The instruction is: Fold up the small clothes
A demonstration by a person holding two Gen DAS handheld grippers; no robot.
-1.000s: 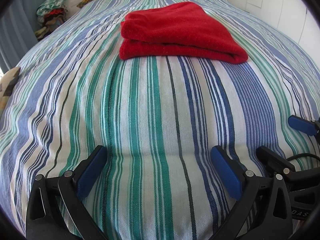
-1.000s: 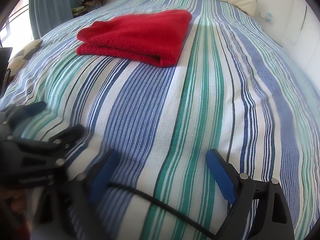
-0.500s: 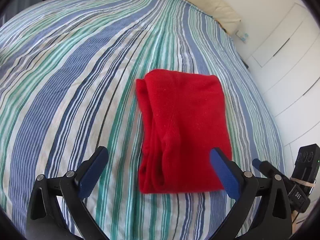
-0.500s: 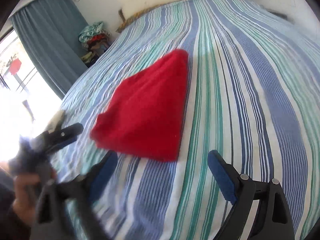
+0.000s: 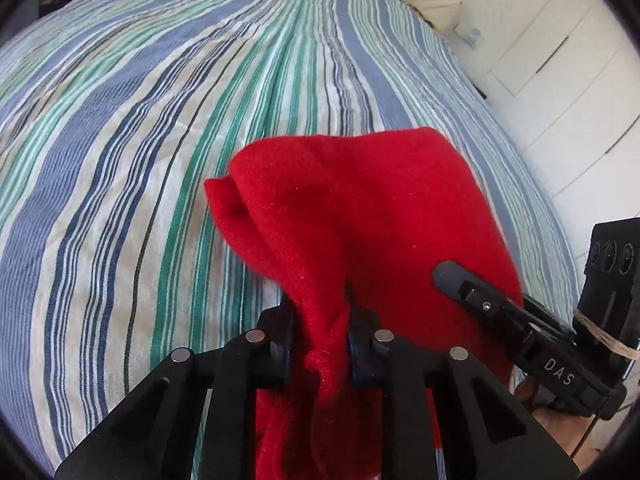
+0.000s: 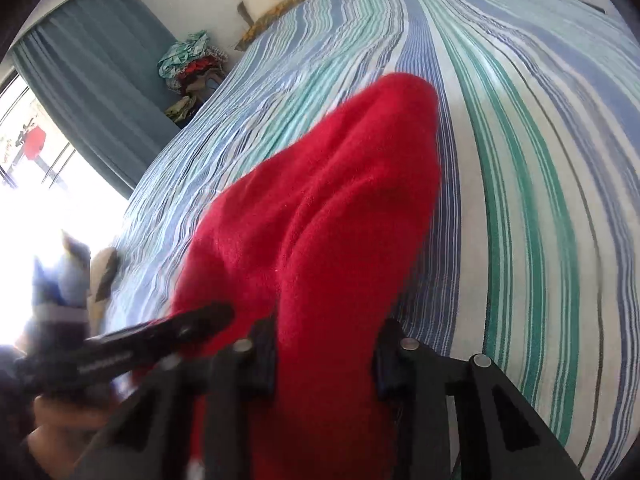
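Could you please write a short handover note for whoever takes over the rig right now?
Left gripper: shut on the red cloth, bunched between its pads.
Right gripper: shut on the cloth's near edge.
Cloth: already folded into a thick bundle, its far end on or just above the striped bed, beside the left gripper's side.
Done: both grips taken.
Left: probably lift it, then fold again or set it aside; the frames do not show which.

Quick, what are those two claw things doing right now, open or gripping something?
Left gripper: closed, pinching a bunched edge of the folded red fleece garment.
Right gripper: closed on the same red garment, with a thicker wad of cloth between its fingers.
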